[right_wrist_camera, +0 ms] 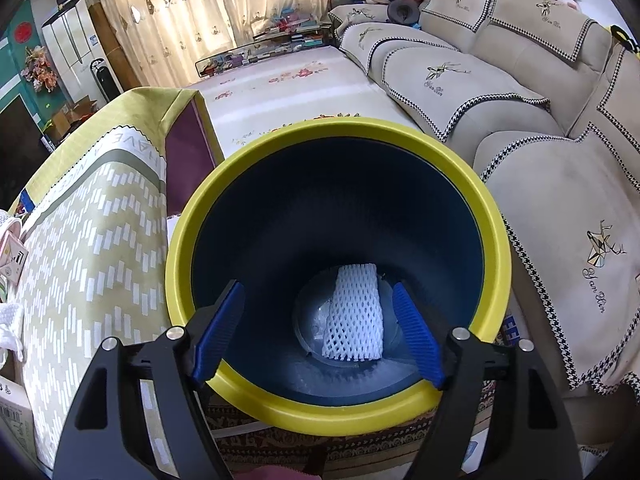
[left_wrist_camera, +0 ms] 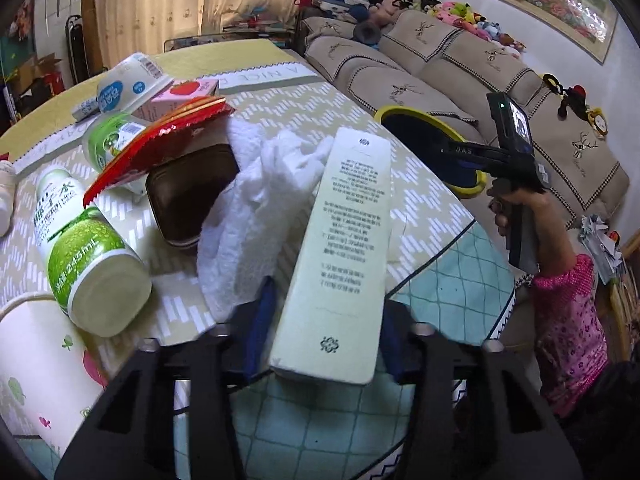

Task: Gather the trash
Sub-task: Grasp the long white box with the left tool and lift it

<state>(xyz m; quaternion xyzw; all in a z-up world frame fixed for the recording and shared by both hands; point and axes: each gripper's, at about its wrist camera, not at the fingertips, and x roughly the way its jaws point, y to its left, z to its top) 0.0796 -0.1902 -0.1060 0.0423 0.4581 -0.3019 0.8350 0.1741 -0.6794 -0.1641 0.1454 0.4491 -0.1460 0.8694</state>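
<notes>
A long pale box (left_wrist_camera: 340, 248) with printed text lies on end across the table's near edge, and my left gripper (left_wrist_camera: 326, 312) is shut on its lower part, a blue pad against each side. A crumpled white paper towel (left_wrist_camera: 256, 208) sits just left of the box. In the right wrist view, my right gripper (right_wrist_camera: 318, 292) hangs open over the yellow-rimmed dark blue bin (right_wrist_camera: 176, 248), nothing between its fingers. A white foam net (right_wrist_camera: 354, 312) lies at the bin's bottom. The left wrist view shows that bin (left_wrist_camera: 396, 110) beyond the table, with the right gripper (left_wrist_camera: 460, 152) held over it by a hand.
On the patterned tablecloth (left_wrist_camera: 320, 96) lie a green bottle (left_wrist_camera: 84, 256), a brown tray (left_wrist_camera: 188, 196), a red wrapper (left_wrist_camera: 160, 140), a white cup (left_wrist_camera: 128, 84) and a pink carton (left_wrist_camera: 184, 94). A beige sofa (right_wrist_camera: 560, 200) stands right of the bin.
</notes>
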